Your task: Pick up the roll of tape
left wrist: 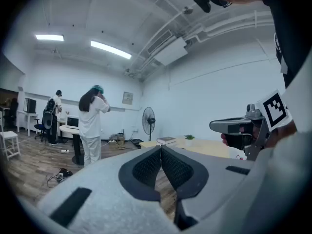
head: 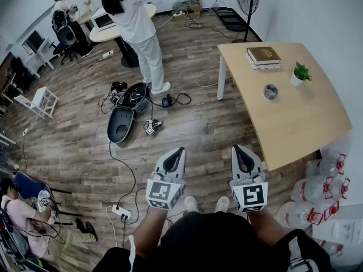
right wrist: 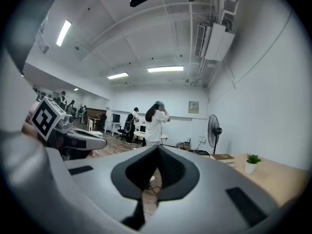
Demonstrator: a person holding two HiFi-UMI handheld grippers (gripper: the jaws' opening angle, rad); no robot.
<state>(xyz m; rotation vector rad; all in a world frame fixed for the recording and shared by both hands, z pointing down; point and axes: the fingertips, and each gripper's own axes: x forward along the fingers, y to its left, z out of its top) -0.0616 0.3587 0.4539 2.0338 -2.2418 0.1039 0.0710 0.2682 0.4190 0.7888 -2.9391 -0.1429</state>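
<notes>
Open workroom with a wood-plank floor, cables and gear strewn over it, and a standing person (head: 135, 21) at the far side. To the right, a pale wooden table (head: 295, 126) carrying a book (head: 262, 56), a small potted plant (head: 299, 73) and the roll of tape (head: 270, 91).

Step in hand: the very start, approach not yet begun. Left gripper (head: 180, 150) and right gripper (head: 235, 148) held side by side in front of the body, roughly level, over bare floor and well apart from the table. Both with jaws pressed together at the tips, nothing between them, as seen plainly in the left gripper view and the right gripper view. Only the 1 roll to fetch; right gripper the nearer of the 2.

Roll of tape out on the open tabletop, between the plant and the near edge, near the plant and clear of the book. Seems to lie flat on its side face, hole turned up toward the ceiling; no true long axis to a ring, so any approach angle around it looks equal. Too small here to judge its width.

Next move, by judgement: turn and step toward the table, spread the right jaws, tip the gripper downward and come over the roll, either 1 jaw into the hole and 1 outside the wall, or both across the outer rim. Then close and lift straight up.
</notes>
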